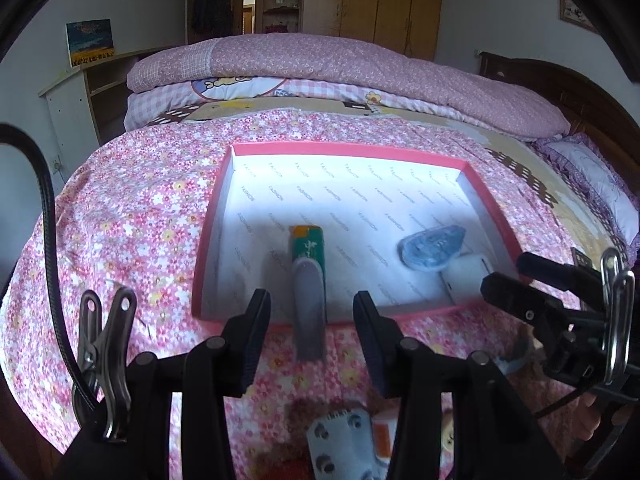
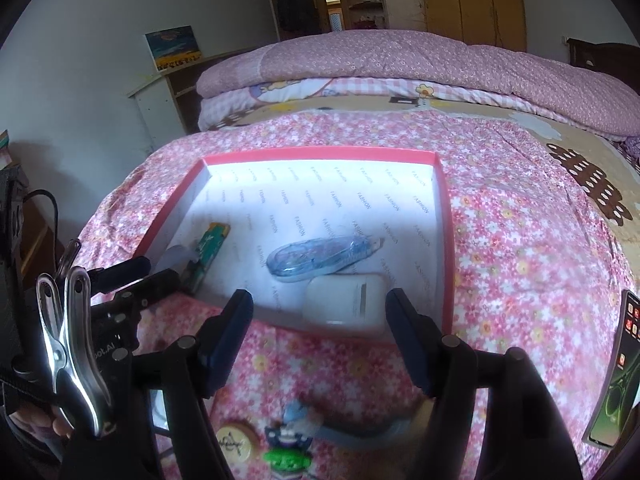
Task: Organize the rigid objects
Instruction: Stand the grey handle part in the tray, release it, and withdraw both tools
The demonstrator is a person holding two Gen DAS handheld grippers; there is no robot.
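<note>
A pink-rimmed box [image 1: 492, 200] with white lining lies on the flowered bedspread; it also shows in the right wrist view [image 2: 446, 216]. In it are a green lighter [image 1: 310, 246] [image 2: 208, 246], a clear blue tape dispenser [image 1: 432, 246] [image 2: 320, 258] and a white earbud case [image 1: 466, 276] [image 2: 346, 300]. A grey oblong piece [image 1: 308, 312] leans over the box's near rim. My left gripper [image 1: 312, 336] is open around it without touching. My right gripper [image 2: 320, 336] is open just before the earbud case.
On the bedspread below the left gripper lies a grey trimmer head [image 1: 340, 444]. Below the right gripper lie a round token [image 2: 234, 446], a green figure [image 2: 286, 458] and a blue-grey strap [image 2: 360, 430]. A phone [image 2: 616, 372] lies at the right. Folded quilts [image 1: 340, 68] are behind.
</note>
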